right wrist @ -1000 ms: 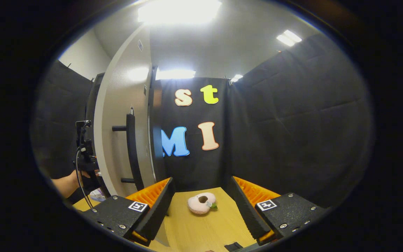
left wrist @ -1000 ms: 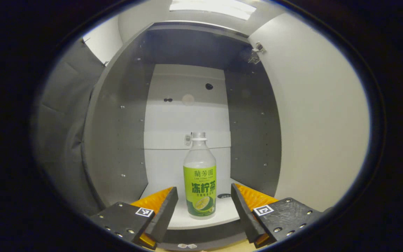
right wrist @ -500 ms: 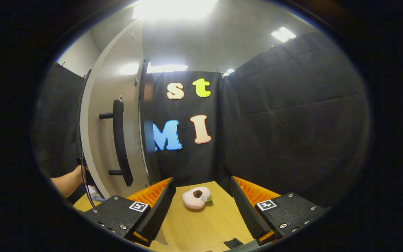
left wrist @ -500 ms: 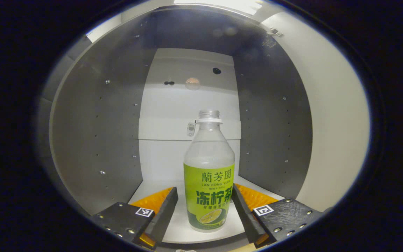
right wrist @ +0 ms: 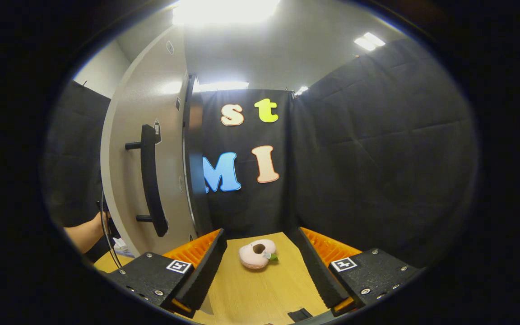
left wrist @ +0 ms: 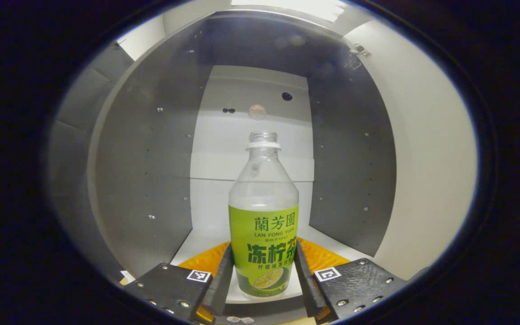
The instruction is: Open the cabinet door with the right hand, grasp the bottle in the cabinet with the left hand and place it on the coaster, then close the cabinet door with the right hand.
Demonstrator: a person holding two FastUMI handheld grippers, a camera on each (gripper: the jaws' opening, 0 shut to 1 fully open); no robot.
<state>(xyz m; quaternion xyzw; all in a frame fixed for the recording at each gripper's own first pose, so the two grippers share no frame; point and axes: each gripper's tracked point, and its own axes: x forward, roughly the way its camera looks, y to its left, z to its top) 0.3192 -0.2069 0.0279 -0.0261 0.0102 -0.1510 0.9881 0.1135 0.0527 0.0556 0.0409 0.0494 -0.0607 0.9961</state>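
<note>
Now standing upright on the white floor of the cabinet (left wrist: 151, 171), near its front edge: bottle (left wrist: 263, 216), clear plastic, uncapped, green label round the lower half. Looks empty above the label, so probably very light and easy to tip or crush. Smooth and likely slippery on the bare plastic; best taken at the labelled belly, low and square, with modest pressure. Left gripper (left wrist: 263, 282) clamped on that label band, one finger pressing each side. Worth keeping the neck vertical on the way out, well clear of the cabinet door (left wrist: 427, 158) standing open on the right. Right gripper (right wrist: 260, 266) spread apart and holding nothing, over the wooden table (right wrist: 260, 298), door handle (right wrist: 149, 180) off to its left. Pink plush toy (right wrist: 256, 253) lying on the table ahead.
</note>
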